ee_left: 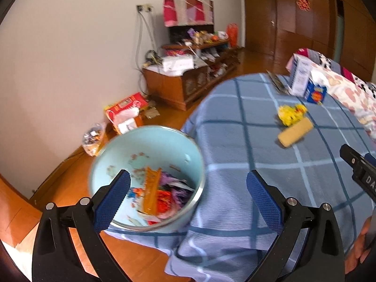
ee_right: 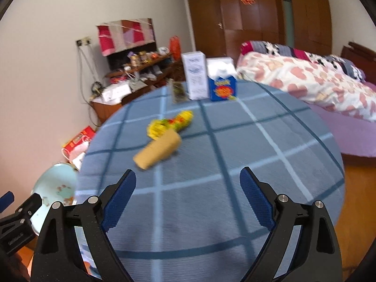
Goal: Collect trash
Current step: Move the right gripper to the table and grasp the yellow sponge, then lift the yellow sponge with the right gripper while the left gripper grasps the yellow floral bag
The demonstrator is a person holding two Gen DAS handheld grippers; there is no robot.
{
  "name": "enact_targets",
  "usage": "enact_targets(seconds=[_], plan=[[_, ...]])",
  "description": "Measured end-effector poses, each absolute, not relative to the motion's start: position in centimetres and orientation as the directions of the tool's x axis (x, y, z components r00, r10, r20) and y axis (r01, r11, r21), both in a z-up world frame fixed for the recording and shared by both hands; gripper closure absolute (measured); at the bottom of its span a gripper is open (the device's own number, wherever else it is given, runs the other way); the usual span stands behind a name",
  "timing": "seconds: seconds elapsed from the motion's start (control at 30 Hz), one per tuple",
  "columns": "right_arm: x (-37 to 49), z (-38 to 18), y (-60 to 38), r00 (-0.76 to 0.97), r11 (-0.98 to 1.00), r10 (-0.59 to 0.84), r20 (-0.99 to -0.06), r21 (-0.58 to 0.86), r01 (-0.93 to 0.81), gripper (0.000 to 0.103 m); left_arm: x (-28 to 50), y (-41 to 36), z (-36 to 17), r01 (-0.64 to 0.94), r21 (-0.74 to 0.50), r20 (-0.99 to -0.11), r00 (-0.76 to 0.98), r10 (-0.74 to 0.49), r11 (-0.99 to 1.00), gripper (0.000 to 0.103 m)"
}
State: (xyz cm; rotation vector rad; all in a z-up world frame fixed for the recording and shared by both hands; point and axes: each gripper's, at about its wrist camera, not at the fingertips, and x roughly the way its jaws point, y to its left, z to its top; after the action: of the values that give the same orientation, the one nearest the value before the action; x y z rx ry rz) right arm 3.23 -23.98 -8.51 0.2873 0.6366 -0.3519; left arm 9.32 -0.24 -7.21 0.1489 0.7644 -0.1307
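left gripper [ee_left: 188, 183]: claw spread wide, nothing between the blue ribbed pads. It hangs right over the near edge of the table, one finger above the bin, the other above the cloth.
right gripper [ee_right: 188, 179]: also wide apart and not holding anything, over an open stretch of cloth with plenty of free room ahead of it.
bin [ee_left: 112, 150]: round, pale blue, smooth inside with a shiny metal rim, sitting on the floor tight against the draped cloth. Already has wrappers in it, an orange strip plus purple and red bits. The right view only catches a sliver of it at the left edge, so the contents only show from the left wrist.
tablecloth [ee_right: 270, 164]: blue plaid, soft woven look, hangs over the round table's edge in folds.
cardboard tube [ee_right: 157, 151]: tan, cylinder shape, lying on its side mid-table, blurry.
yellow wrapper [ee_right: 171, 124]: crumpled, yellow with red bits, touching the tube's far end.
boxes [ee_right: 208, 80]: tall white carton and a shorter blue box, upright at the far edge, side by side.
bed [ee_right: 305, 80]: floral quilt, just past the table, seen best from the right wrist.
cabinet [ee_left: 178, 87]: wood, cluttered, against the wall.
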Motion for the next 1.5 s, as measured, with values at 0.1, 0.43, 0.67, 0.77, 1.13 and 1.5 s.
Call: enact_targets(seconds=[0.1,0.43,0.67,0.77,1.13,1.5], plan=[[3.2,-9.3,-25.4,0.729,0.888,-0.239,-0.641,0.160,0.431,0.016,9.5,-1.4,-8.5,0.205,0.075,-0.719,0.689,-0.090,0.976,0.006],[7.6,-10.1,-26.5,0.718,0.888,-0.164,-0.677,0.215,0.406,0.023,11.1,-2.6,-9.5,0.232,0.100,-0.715,0.693,-0.092,0.968,0.006],[13.3,-10.8,-25.3,0.692,0.881,-0.103,-0.715,0.256,0.397,0.029,12.6,-2.1,-8.8,0.199,0.110,-0.697,0.714,-0.067,0.974,0.006],[15.3,-11.7,-24.9,0.658,0.878,-0.092,-0.748,0.251,0.408,0.038,13.1,-2.1,-8.7,0.194,0.119,-0.693,0.719,-0.059,0.974,0.006],[10.9,-10.3,-27.6,0.698,0.893,-0.030,-0.715,0.294,0.340,0.071,15.4,-5.2,-8.3,0.266,0.067,-0.701,0.698,-0.144,0.962,0.006],[7.3,-9.9,-37.1,0.661,0.852,-0.338,-0.670,0.081,0.517,0.071,19.6,-17.4,-8.2,0.509,-0.016,-0.672,0.632,-0.385,0.861,0.008]])
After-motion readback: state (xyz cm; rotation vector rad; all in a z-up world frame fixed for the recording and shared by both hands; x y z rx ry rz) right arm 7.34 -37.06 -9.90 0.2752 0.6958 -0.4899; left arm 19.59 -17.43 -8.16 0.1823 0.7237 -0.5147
